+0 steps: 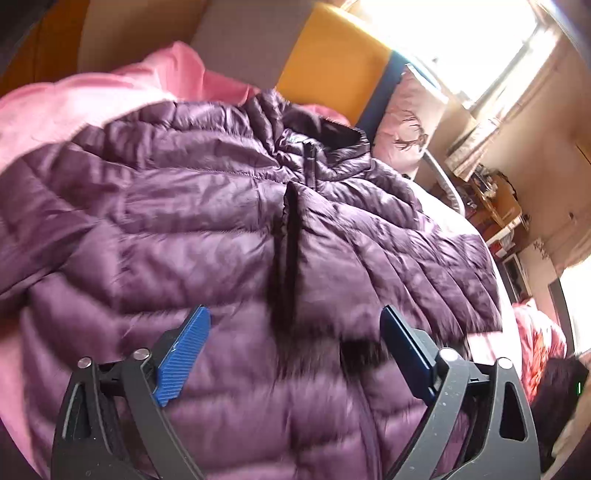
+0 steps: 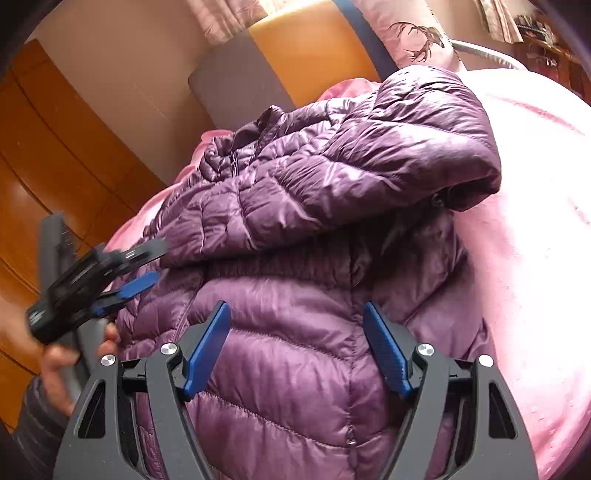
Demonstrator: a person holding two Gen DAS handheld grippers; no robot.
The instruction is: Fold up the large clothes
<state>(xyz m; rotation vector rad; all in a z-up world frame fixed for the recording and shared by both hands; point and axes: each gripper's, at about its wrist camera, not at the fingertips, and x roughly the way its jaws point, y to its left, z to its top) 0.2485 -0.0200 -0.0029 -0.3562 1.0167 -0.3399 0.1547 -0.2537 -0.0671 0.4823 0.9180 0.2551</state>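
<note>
A purple quilted puffer jacket [image 1: 192, 229] lies spread on a pink bedspread [image 1: 74, 107], collar [image 1: 314, 147] toward the headboard. In the right wrist view one sleeve [image 2: 369, 162] lies folded across the jacket [image 2: 295, 354] body. My left gripper [image 1: 295, 314] hovers over the jacket's lower front, open, with nothing between its blue pads [image 1: 181, 362]. My right gripper [image 2: 295, 308] is also open above the jacket's lower body, pads apart and off the fabric. The left gripper [image 2: 155, 264] appears blurred at the jacket's left edge in the right wrist view, held by a hand [image 2: 55, 369].
A yellow and grey headboard [image 1: 332, 62] stands behind the bed, with a pink deer-print pillow [image 2: 417, 33] beside it. A wooden wardrobe [image 2: 55, 147] stands left of the bed. A bright window [image 1: 461, 44] and cluttered shelves [image 1: 495, 199] are on the right. Bare pink bedspread [image 2: 535, 221] lies right of the jacket.
</note>
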